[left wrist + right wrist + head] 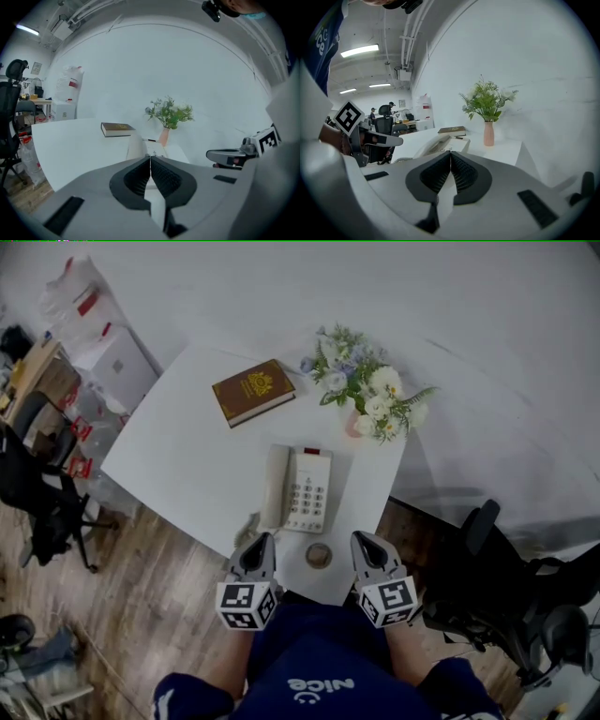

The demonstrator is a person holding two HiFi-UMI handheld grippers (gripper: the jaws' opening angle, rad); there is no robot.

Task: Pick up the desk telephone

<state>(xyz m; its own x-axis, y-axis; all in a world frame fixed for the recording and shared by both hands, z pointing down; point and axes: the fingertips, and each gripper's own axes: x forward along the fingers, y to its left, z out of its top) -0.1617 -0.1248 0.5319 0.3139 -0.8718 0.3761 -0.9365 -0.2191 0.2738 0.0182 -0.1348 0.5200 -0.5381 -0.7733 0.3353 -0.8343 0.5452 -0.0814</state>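
Observation:
A white desk telephone (pixel 298 487) lies on the white table (pixel 187 456), its handset (pixel 274 486) resting on the left side of the base. In the left gripper view the telephone (pixel 145 149) shows just beyond the jaws; in the right gripper view the telephone (pixel 440 144) lies ahead and slightly left. My left gripper (pixel 262 544) hovers at the table's near edge, left of the phone's front end, jaws shut and empty. My right gripper (pixel 363 542) hangs level with it on the right, also shut with nothing held.
A brown book (pixel 253 391) lies at the table's far side. A pink vase of flowers (pixel 364 390) stands at the right. A small round dark object (pixel 319 555) sits near the front edge between the grippers. Black office chairs (pixel 42 493) flank the table.

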